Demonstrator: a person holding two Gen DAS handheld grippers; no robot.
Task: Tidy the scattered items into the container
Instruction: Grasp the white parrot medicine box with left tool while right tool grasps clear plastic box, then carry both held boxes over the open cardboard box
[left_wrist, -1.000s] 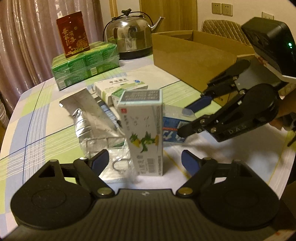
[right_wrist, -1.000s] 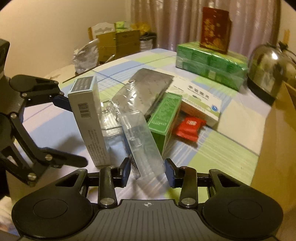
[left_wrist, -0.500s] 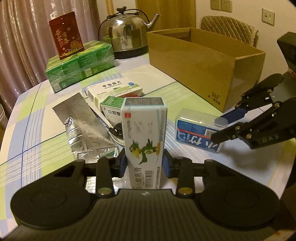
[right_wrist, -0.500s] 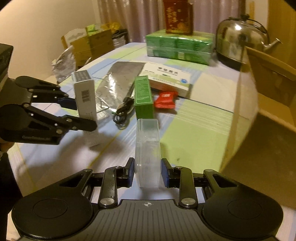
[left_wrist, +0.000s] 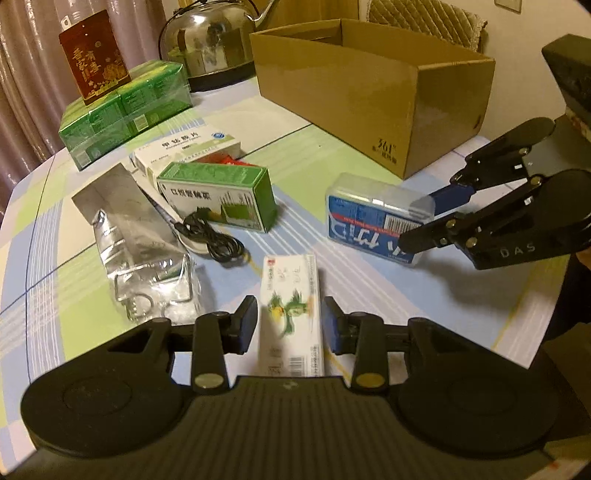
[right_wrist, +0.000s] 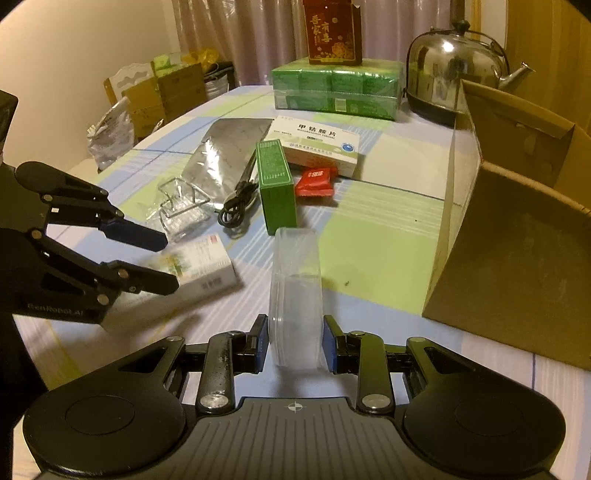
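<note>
My left gripper (left_wrist: 290, 319) is open around a white medicine box with a green bird print (left_wrist: 291, 314), which tips back, blurred; small gaps show at both pads. The same box (right_wrist: 195, 266) lies tilted between the left fingers in the right wrist view. My right gripper (right_wrist: 294, 341) is shut on a clear plastic case (right_wrist: 294, 295) with a blue label (left_wrist: 373, 221), held above the table. The open cardboard box (left_wrist: 369, 85) stands at the back right, also close on the right in the right wrist view (right_wrist: 517, 221).
On the checked tablecloth lie a green box (left_wrist: 221, 195), a white box (left_wrist: 184, 149), a silver foil pouch (left_wrist: 125, 218), a black cable (left_wrist: 216, 240), a red sachet (right_wrist: 316, 181) and a clear holder (right_wrist: 183, 210). Behind stand green packs (left_wrist: 122, 107), a red carton (left_wrist: 94, 55) and a kettle (left_wrist: 210, 40).
My left gripper closed on the white bird box, then opened; the box now tips over, blurred. My right gripper lifted the clear case and carried it towards the cardboard box.
</note>
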